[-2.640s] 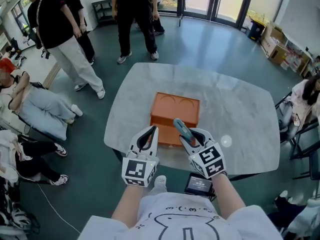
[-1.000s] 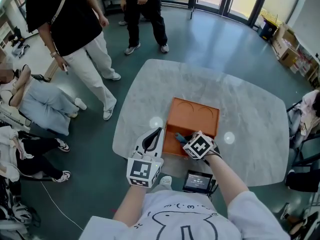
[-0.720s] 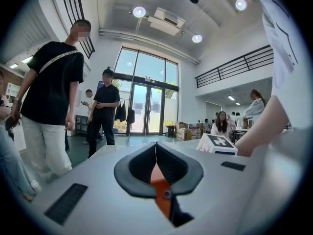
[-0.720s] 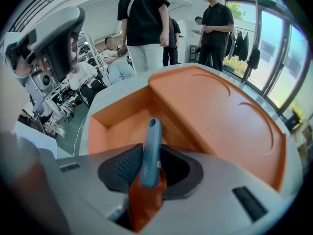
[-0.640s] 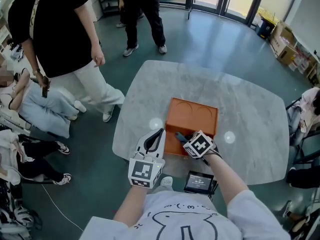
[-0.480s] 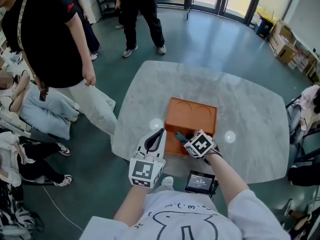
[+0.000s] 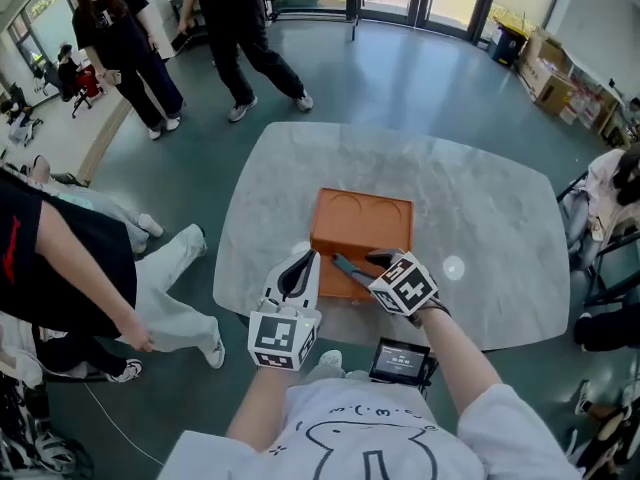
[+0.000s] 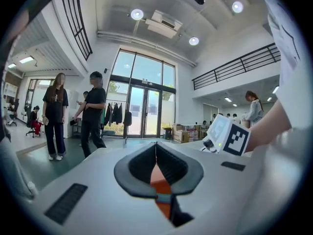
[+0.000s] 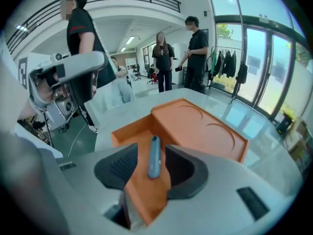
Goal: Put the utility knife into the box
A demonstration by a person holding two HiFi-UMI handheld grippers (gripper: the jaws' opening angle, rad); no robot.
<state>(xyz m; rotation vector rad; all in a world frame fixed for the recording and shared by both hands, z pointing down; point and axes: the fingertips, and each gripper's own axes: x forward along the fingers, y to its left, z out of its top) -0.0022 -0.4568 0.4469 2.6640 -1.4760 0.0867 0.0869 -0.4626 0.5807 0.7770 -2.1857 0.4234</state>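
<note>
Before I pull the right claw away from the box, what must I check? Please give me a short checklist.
1. The utility knife is inside the box: ok, it lies flat on the floor of the open compartment.
2. The right claw is free of the knife: ok. Its jaws have just been opening; the knife shows between them, but the pads do not touch it.
3. The left claw is empty: ok, its jaws are together on nothing.
4. The box rests fully on the table: ok.
5. The knife's blade is drawn in: cannot tell.
</note>
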